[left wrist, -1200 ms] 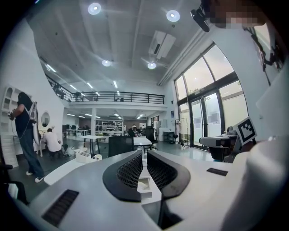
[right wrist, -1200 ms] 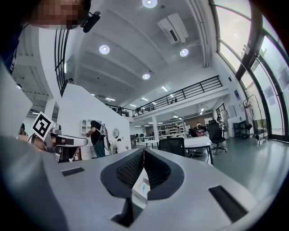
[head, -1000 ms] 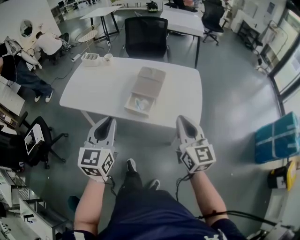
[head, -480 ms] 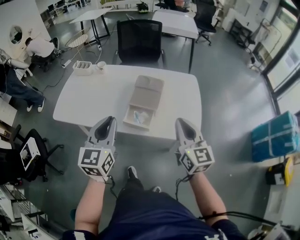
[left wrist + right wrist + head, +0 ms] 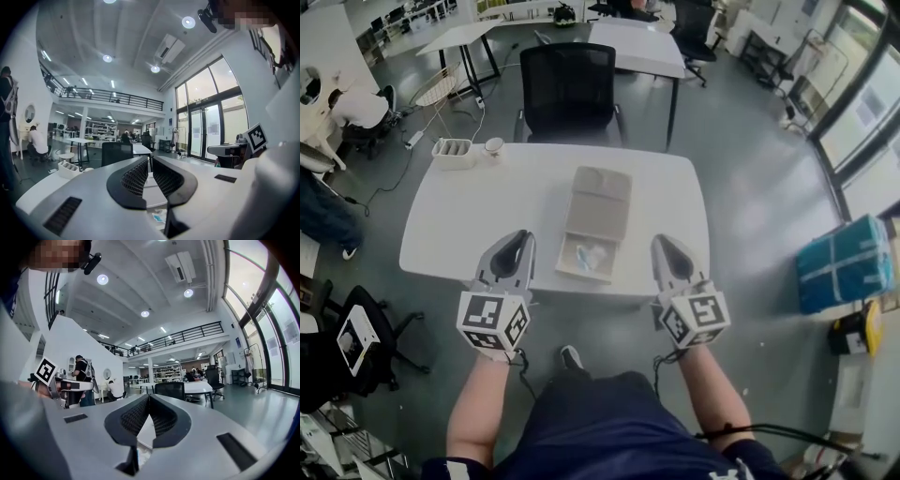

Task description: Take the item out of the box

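**Table and box.** A white table (image 5: 469, 216) carries an open box (image 5: 565, 259) close to its near edge. The lid is folded flat away from the person. A black chair (image 5: 570, 89) stands at the far side.

**Item.** The item (image 5: 589, 255), a pale packet with a touch of blue, lies inside the near half of the box. Nothing touches it.

**Left gripper.** The left gripper (image 5: 516, 242) is held left of the box, pointing toward the table, with its tip over the near edge in the head view. In the left gripper view (image 5: 150, 160) its jaws are nearly together, with only a thin slit between the ribbed pads (image 5: 136, 176) and nothing in it. The item (image 5: 157, 218) shows low in the gap, beyond the tips and not between them.

**Right gripper.** The right gripper (image 5: 666, 246) is held right of the box, level with the left one and apart from the box. In the right gripper view (image 5: 148, 398) its jaw tips meet and it holds nothing.

**Relation.** In the head view the item sits between the two grippers, slightly ahead of their tips and nearer the left. Both grippers are clear of the box and the item.
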`<state>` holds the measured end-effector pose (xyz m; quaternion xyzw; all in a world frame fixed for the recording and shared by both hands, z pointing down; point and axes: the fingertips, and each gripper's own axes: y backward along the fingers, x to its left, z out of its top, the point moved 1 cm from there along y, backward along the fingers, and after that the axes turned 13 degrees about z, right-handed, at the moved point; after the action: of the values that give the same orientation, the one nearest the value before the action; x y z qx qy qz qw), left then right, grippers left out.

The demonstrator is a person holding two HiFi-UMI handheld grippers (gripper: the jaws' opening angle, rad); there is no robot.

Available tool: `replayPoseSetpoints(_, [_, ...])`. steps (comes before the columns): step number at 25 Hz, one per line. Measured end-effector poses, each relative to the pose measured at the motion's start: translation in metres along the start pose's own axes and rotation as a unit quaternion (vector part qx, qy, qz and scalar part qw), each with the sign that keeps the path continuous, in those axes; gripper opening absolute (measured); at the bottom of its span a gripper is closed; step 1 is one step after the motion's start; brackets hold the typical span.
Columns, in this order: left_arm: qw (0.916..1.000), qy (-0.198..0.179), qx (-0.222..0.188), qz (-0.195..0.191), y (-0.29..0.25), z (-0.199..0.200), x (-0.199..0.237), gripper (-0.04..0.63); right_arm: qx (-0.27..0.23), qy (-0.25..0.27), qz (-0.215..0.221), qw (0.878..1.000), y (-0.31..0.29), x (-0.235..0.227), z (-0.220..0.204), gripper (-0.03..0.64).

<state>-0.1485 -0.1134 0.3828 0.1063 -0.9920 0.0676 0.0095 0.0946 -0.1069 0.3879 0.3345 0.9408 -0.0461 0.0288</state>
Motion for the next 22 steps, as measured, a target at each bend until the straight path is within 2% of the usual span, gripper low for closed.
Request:
replayPoseSetpoints(4, [0.9998,-0.002,0.010,-0.015,-0.020,-0.006,0.017,0.055,0.004,-0.002,-0.017,1.000,-0.020,-0.003,-0.001,0.017])
replayPoseSetpoints(9, [0.9997,0.004,0.017,-0.015,-0.035,-0.009,0.025,0.055,0.016,-0.002,-0.016,1.000,-0.036,-0.009,-0.003,0.017])
replayPoseSetpoints(14, [0.9997,0.006,0.024,-0.004,-0.048,-0.010,0.020,0.055,0.021,-0.002,0.008,1.000,-0.055,-0.023,-0.003,0.017])
replayPoseSetpoints(22, [0.9989,-0.012,0.044,0.011,-0.073,-0.023,0.005,0.057,0.028,-0.011,0.044,0.999,-0.081,-0.046,-0.008,0.017])
